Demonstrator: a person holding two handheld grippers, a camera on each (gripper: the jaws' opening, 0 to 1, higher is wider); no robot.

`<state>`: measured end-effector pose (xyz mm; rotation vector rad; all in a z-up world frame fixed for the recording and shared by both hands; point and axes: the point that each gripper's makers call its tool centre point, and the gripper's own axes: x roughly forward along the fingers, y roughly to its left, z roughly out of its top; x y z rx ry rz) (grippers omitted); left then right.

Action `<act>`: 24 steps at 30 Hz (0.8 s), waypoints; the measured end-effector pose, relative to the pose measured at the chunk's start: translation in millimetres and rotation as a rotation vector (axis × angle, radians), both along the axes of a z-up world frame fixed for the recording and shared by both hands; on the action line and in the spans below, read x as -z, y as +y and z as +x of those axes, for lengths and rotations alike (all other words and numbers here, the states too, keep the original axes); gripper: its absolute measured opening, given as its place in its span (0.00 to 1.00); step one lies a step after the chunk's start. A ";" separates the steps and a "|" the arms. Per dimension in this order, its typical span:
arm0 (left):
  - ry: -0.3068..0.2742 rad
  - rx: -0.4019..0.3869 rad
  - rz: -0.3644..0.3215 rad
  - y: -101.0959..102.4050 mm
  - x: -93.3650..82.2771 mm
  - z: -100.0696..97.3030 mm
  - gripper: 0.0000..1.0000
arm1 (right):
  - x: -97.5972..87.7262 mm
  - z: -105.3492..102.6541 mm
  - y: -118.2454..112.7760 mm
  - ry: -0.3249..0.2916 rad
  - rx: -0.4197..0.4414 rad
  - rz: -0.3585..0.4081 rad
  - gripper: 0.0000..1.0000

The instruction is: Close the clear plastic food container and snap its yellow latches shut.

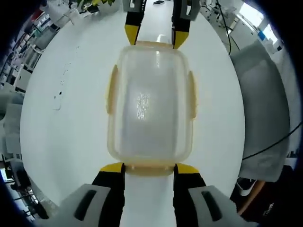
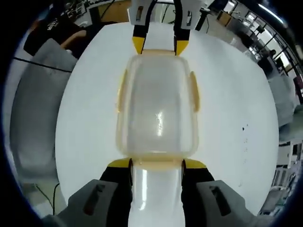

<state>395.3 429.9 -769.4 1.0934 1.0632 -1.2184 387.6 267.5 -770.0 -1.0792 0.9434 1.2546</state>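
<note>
The clear plastic container (image 1: 150, 101) (image 2: 157, 111) lies on the white table (image 1: 66, 118) with its lid on. Pale yellow latches run along its long sides (image 1: 111, 90) (image 1: 191, 92) (image 2: 121, 90) (image 2: 194, 92), and one sits at each short end. My left gripper (image 1: 149, 167) is open, its yellow-tipped fingers straddling the near end latch (image 1: 149, 169). My right gripper (image 2: 156, 164) is open too, and straddles the opposite end latch (image 2: 157, 165). Each gripper appears at the top of the other's view, the right gripper (image 1: 156, 35) and the left gripper (image 2: 159, 46). Whether the latches are snapped down I cannot tell.
A grey padded chair (image 1: 265, 109) (image 2: 35, 118) stands against the table's edge on one side, with a dark cable (image 1: 270, 144) trailing past it. Small dark specks (image 1: 59, 94) mark the table. Office desks and shelves lie beyond the table.
</note>
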 end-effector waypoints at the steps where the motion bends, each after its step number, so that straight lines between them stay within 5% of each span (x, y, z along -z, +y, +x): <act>1: -0.004 0.004 -0.001 -9.4 -1.1 0.4 0.33 | -0.3 0.2 -6.7 -0.006 0.003 -0.008 0.37; 10: -0.009 0.026 -0.016 -71.4 -3.0 5.8 0.33 | -2.0 -0.8 -66.4 -0.016 0.033 -0.030 0.37; 24: 0.011 0.050 -0.014 -137.6 4.6 10.8 0.33 | 8.1 14.1 -133.4 -0.001 0.068 -0.030 0.37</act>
